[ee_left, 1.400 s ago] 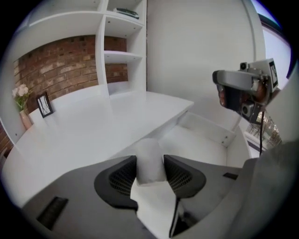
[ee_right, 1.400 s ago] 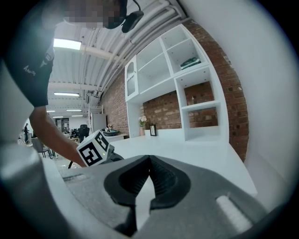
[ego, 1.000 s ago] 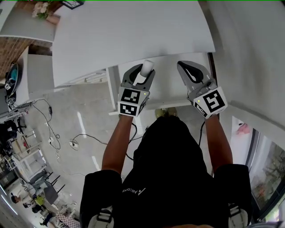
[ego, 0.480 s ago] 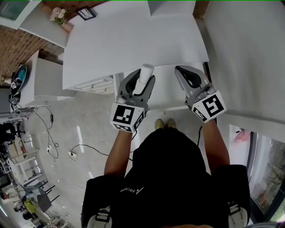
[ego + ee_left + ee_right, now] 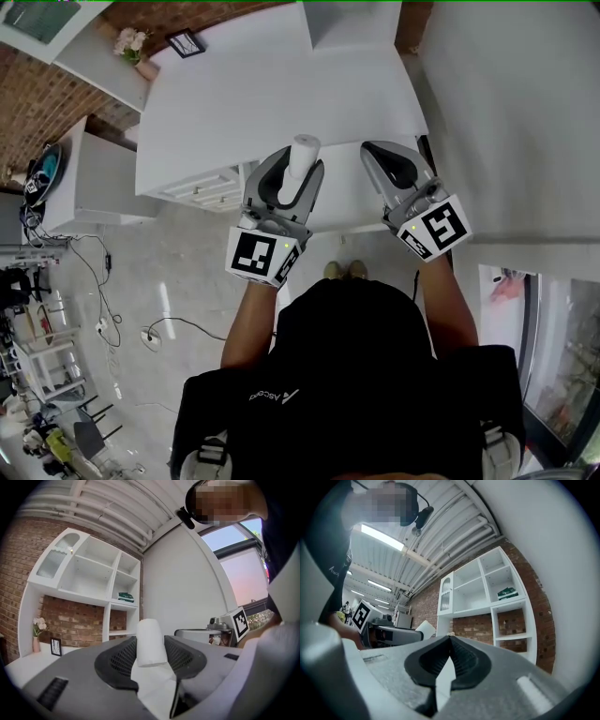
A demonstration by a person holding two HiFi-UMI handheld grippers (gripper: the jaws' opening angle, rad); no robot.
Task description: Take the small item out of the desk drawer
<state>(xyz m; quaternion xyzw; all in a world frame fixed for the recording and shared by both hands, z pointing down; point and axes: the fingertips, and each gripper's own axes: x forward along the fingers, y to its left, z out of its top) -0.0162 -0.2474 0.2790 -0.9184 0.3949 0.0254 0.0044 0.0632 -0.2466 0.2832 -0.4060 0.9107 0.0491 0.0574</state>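
Seen from the head view, two grippers are above the open drawer of one white desk: the left gripper clamps a single small white roll that stands up past its tips, while the right gripper, just beside it, has its jaws pressed together on nothing. Only the left gripper view shows the roll's loose paper tail trailing down between the pads, with one white shelf unit beyond. The right gripper view shows its ribbed pads meeting and the roll's end off to its left.
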